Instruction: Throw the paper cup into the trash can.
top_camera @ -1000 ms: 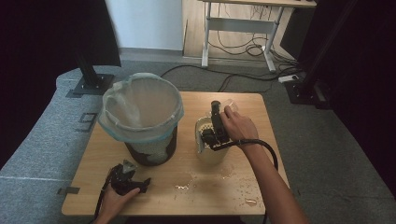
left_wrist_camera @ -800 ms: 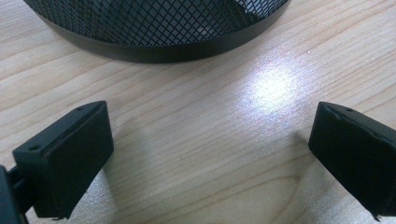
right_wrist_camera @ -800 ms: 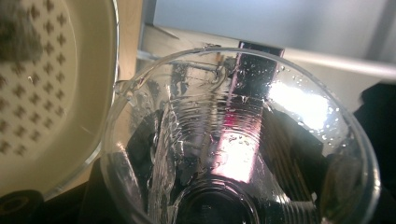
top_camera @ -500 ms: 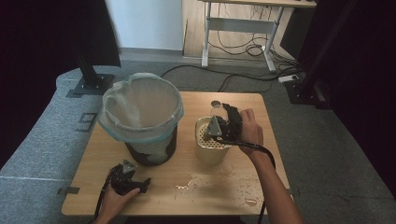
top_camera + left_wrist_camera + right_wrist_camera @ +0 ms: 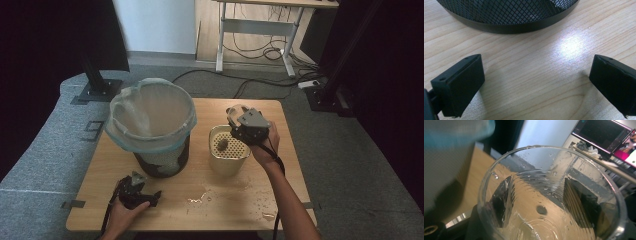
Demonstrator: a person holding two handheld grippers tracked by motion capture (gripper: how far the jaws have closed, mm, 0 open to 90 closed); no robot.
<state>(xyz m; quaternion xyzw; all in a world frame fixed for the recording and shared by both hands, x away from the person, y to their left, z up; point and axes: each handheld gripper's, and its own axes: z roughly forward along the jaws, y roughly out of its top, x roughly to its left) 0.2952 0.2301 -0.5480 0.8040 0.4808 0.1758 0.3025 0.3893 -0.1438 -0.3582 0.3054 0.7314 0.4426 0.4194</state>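
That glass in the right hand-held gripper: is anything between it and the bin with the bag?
Nothing visible. The right hand-held gripper holds the glass above the cream strainer pot, and the space over the table toward the lined bin looks open.

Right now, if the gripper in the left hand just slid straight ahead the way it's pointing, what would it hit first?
Most likely the black mesh bin. The left gripper lies low over the wooden table with its jaws open and nothing between them, and the bin's bottom rim stands right ahead, though the gap is hard to judge.
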